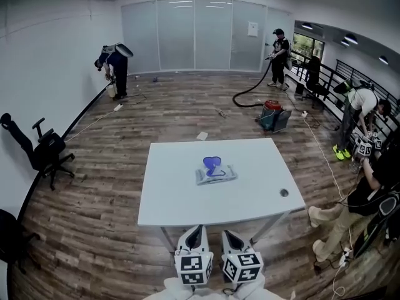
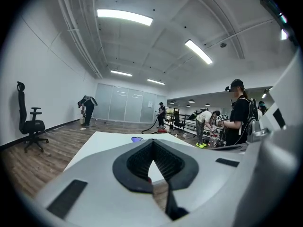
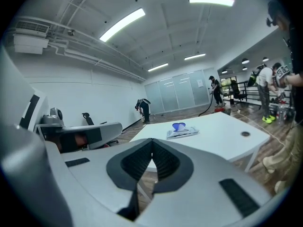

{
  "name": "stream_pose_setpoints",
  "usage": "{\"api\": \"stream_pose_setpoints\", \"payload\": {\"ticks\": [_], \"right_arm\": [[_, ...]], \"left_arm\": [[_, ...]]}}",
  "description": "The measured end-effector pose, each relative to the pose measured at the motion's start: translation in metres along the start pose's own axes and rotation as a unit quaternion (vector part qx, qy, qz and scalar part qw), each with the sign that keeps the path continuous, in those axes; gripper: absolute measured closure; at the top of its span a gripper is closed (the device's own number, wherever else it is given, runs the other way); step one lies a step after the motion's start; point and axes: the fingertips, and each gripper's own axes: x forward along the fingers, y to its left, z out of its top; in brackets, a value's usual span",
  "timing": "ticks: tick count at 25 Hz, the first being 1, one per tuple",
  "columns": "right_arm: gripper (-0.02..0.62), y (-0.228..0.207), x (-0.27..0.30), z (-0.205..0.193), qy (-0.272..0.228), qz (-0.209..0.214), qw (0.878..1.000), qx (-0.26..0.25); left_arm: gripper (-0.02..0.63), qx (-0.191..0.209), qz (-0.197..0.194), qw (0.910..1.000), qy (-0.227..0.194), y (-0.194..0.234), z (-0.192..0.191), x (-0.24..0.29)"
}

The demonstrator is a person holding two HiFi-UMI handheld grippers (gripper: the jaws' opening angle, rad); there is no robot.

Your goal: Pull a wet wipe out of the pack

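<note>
The wet wipe pack (image 1: 216, 173) lies flat near the middle of the white table (image 1: 181, 199), with a blue piece standing up from its top. Both grippers hover side by side off the table's near edge, well short of the pack. My left gripper (image 1: 197, 229) is shut, with nothing between its jaws. My right gripper (image 1: 227, 233) is likewise shut and holds nothing. In the right gripper view the pack (image 3: 182, 132) shows ahead, beyond the closed jaws (image 3: 152, 141). In the left gripper view only its blue top (image 2: 137, 139) peeks over the closed jaws (image 2: 152, 142).
A round cable hole (image 1: 284, 192) sits near the table's right corner. A person (image 1: 365, 195) crouches just right of the table. A black office chair (image 1: 45, 150) stands to the left, and a vacuum cleaner (image 1: 272, 114) with its hose beyond the table. Other people work along the walls.
</note>
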Motion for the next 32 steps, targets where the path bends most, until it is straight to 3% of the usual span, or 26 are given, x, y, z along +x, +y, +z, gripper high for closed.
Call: {"api": "stream_pose_setpoints", "payload": {"ticks": [19, 32], "right_arm": [[0.586, -0.009, 0.027, -0.014, 0.028, 0.001, 0.999, 0.024], [0.586, -0.041, 0.074, 0.001, 0.032, 0.006, 0.999, 0.029]], "left_arm": [[0.609, 0.000, 0.017, 0.9994, 0.029, 0.017, -0.016, 0.017], [0.609, -0.005, 0.019, 0.9991, 0.038, 0.023, -0.020, 0.071]]}}
